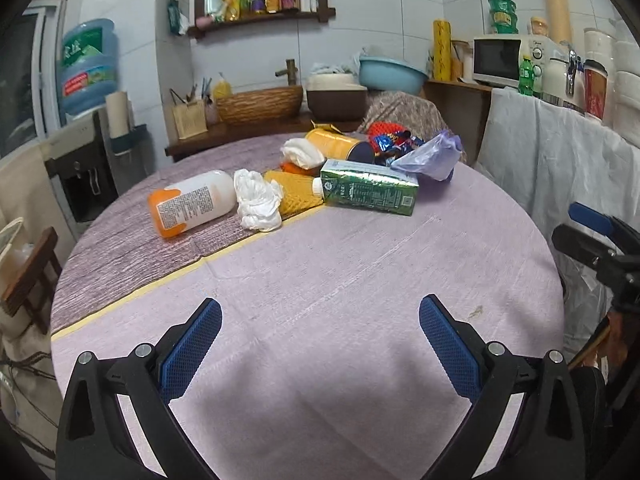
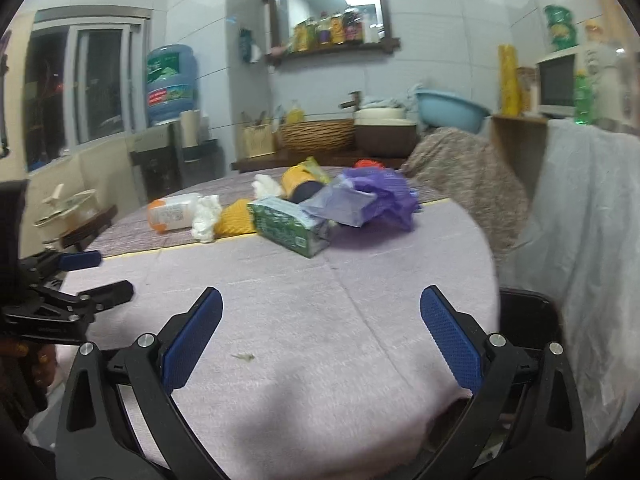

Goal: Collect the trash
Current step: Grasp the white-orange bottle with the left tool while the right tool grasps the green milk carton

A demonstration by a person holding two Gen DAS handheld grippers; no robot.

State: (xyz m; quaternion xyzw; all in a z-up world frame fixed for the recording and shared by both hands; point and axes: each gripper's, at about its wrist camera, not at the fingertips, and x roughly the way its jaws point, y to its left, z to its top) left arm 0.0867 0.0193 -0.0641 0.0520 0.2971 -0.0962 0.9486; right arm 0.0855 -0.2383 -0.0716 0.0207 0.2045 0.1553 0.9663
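Trash lies in a heap at the far side of the round table [image 1: 320, 280]: a white bottle with an orange cap [image 1: 192, 204], crumpled white tissue [image 1: 258, 199], a yellow ribbed piece [image 1: 294, 196], a green carton [image 1: 370, 192], a yellow can [image 1: 340, 145], a red net bag [image 1: 386, 132] and a purple plastic bag [image 1: 432, 154]. My left gripper [image 1: 320, 340] is open and empty over the near table. My right gripper [image 2: 320, 332] is open and empty too; the carton [image 2: 290, 228] and purple bag [image 2: 368, 200] lie well ahead of it.
A counter behind the table holds a wicker basket [image 1: 260, 104], a brown pot [image 1: 336, 100] and a blue basin [image 1: 390, 74]. A microwave [image 1: 500, 60] and a white cloth [image 1: 560, 160] stand at the right. A water jug [image 1: 88, 64] and a wooden chair [image 1: 28, 280] are left.
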